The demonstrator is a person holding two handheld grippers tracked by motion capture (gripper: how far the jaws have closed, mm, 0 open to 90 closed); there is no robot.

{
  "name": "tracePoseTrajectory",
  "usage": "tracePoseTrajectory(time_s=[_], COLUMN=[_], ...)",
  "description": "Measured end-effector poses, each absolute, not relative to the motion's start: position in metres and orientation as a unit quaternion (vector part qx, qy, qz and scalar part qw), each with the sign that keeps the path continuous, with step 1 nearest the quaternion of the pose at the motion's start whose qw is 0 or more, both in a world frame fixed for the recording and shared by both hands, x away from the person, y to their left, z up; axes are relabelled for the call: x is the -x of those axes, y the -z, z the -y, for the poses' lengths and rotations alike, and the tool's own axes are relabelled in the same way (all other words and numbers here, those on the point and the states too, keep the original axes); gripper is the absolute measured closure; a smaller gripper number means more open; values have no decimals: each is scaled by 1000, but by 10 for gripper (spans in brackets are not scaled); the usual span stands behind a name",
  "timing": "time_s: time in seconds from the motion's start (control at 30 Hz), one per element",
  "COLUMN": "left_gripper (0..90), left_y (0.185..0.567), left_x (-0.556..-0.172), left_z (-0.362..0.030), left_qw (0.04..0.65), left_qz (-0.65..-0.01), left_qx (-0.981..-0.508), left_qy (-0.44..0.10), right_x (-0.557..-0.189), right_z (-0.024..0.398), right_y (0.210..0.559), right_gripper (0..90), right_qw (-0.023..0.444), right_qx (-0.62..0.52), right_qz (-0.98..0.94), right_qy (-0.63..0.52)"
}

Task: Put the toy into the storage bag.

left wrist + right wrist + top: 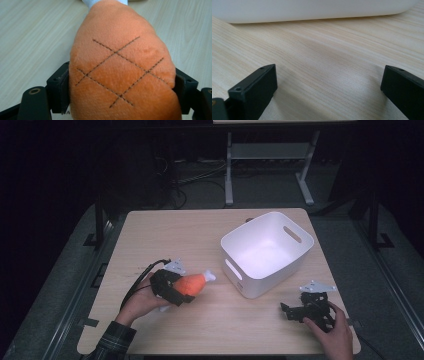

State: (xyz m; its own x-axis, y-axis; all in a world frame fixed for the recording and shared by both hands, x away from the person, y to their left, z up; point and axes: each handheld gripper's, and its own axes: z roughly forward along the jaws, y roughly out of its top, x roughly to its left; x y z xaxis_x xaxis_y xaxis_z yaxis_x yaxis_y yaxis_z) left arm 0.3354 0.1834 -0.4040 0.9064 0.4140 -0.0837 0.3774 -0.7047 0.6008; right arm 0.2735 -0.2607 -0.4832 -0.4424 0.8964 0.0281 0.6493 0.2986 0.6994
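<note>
An orange plush drumstick [192, 283] with a white bone end is held above the light wooden table [200, 230], left of the white bin [267, 251]. My left gripper [181, 290] is shut on its thick orange part. In the left gripper view both black jaws press into the sides of the plush drumstick [120, 70], which bears stitched crossing lines. My right gripper [292, 312] rests low on the table near the front right, in front of the bin. In the right gripper view its jaws stand wide apart over bare wood, my right gripper [328, 87] open with nothing between them.
The white bin stands at the table's right middle, with handle slots in its walls; its near wall [312, 10] crosses the top of the right gripper view. Beyond the table's far edge are a metal stand [267, 165] and cables on a dark floor.
</note>
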Motion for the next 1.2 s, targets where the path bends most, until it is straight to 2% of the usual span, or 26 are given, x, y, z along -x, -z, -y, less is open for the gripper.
tracePoseTrajectory(time_s=[0.57,1.2], left_gripper=[209,209], left_y=[375,324], left_x=[-341,-356], left_z=[-190,-181], left_qw=[347,373], left_qz=[-207,-180], left_qx=[-914,-910], left_qy=[-25,-26], right_x=[-273,-273], right_z=[261,261], right_y=[483,483], right_gripper=[2,2], right_qw=[188,189], right_qx=[-493,-493], right_qz=[-783,-783], right_qy=[-328,-328])
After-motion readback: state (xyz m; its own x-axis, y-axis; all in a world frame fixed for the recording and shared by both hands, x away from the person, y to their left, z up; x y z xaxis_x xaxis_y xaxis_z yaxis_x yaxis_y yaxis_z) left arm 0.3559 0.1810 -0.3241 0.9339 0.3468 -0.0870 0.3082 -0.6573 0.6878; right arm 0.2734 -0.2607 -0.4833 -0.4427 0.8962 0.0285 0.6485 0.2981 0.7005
